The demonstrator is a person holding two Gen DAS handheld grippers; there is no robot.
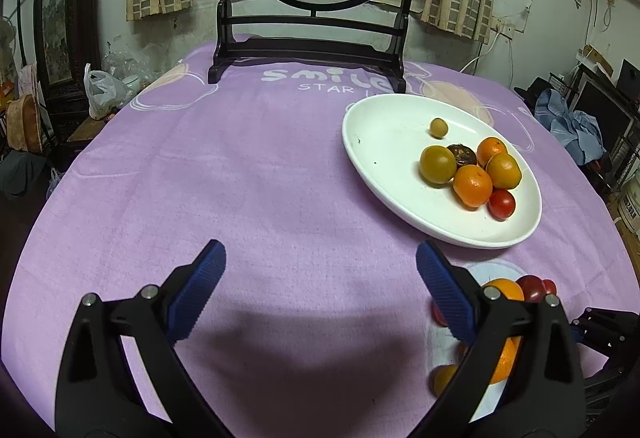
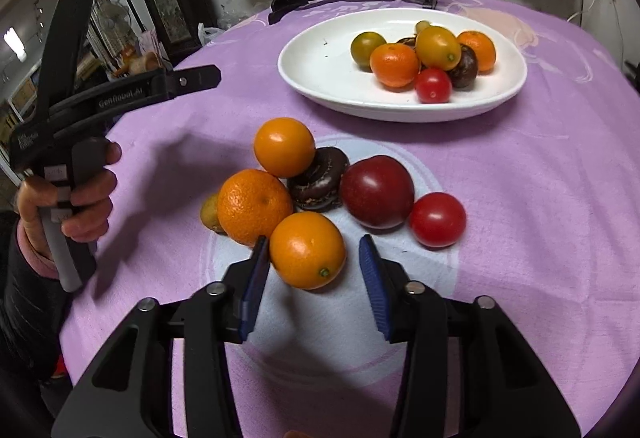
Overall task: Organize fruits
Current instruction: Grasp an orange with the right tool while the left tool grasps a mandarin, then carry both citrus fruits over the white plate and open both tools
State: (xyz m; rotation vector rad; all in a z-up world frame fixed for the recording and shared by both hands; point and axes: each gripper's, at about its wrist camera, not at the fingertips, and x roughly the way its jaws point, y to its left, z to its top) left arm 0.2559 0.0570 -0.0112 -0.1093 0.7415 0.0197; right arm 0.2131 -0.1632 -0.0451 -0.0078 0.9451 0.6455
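The right gripper (image 2: 312, 278) has its blue pads spread, with a small orange (image 2: 307, 249) sitting between them; the left pad (image 2: 256, 274) is just at the fruit's side, while the right pad stands apart from it, so nothing is pinched. That orange lies at the near edge of a loose heap on the purple tablecloth (image 2: 520, 178): a bigger mandarin (image 2: 255, 206) touches it on the left, another orange (image 2: 284, 147) sits behind, a dark brown fruit (image 2: 320, 180) lies in the middle, and a dark red plum (image 2: 378, 191) and a red tomato (image 2: 437, 219) lie to the right. Farther back stands a white plate (image 2: 320, 66) holding more oranges, greenish fruits, dark fruits and a tomato. The left gripper (image 1: 320, 278) hovers over bare cloth with its jaws wide apart and nothing between them; in the right wrist view a hand (image 2: 80, 198) holds it up at the left. A dark wooden stand (image 1: 308, 54) with a round painted panel rises at the table's far side.
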